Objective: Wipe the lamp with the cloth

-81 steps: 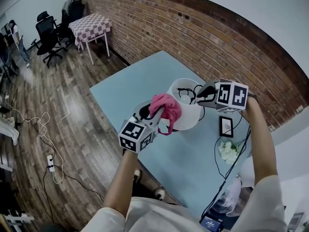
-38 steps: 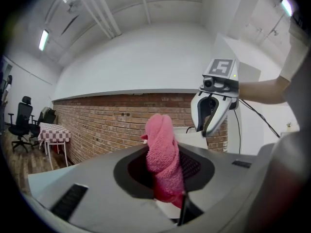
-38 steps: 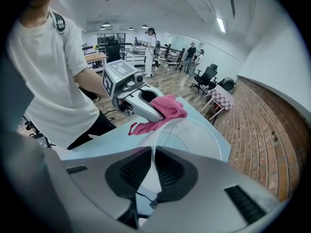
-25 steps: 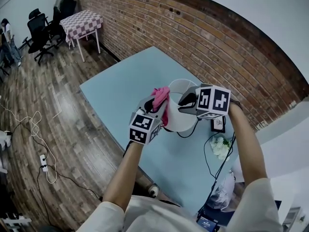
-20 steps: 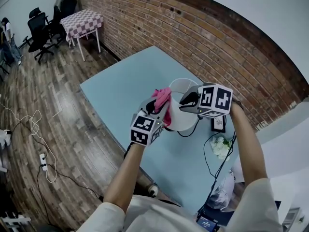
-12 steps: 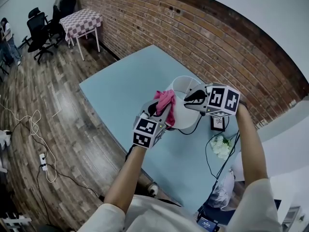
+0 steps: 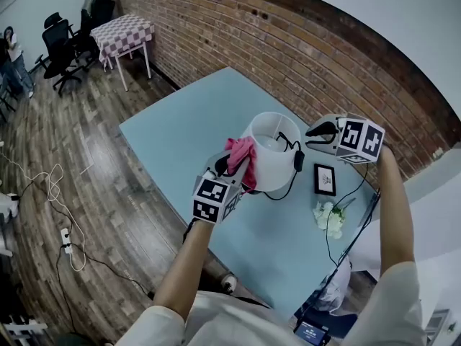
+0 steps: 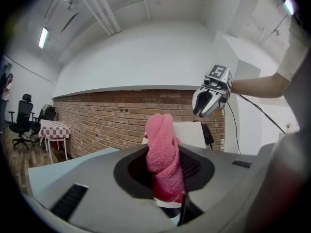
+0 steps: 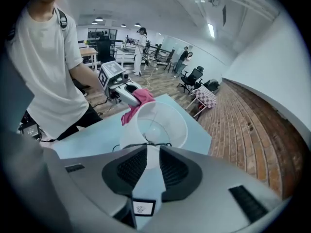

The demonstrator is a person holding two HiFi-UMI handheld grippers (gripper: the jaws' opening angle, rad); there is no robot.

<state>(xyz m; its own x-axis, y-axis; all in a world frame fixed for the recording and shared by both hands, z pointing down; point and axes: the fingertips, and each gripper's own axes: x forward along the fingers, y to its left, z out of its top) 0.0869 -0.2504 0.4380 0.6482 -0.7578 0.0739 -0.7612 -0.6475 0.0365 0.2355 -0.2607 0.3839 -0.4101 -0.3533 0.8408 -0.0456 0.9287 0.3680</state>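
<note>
Your right gripper (image 7: pixel 315 131) has come off the rim of the lamp (image 7: pixel 272 157), where it sat a moment ago. It now hangs clear of it, at the centre right of the head view. Its jaws have just been opening. They stand apart with nothing between them, and the gap shows only the tabletop and the white shade beyond.

Your left gripper (image 7: pixel 229 168), just left of the middle of the head view, has hardly shifted. It is clamped on the pink cloth (image 7: pixel 240 158), which bunches out past the jaws and touches the left side of the shade.

The lamp stands upright on a pale blue table (image 7: pixel 184 132). A black cord (image 7: pixel 298 161) with its switch hangs down the right side of the shade. A small framed picture (image 7: pixel 325 179) and white flowers (image 7: pixel 330 219) lie at the lower right, and a brick wall (image 7: pixel 288 49) runs behind.

With your right hand off, nothing seems to brace the lamp, so press lightly. Let the fabric meet the shade, not the hard jaw tips. Sweep around the curve in long, even strokes and steer clear of the cord. If the shade rocks, steady its rim again first.
</note>
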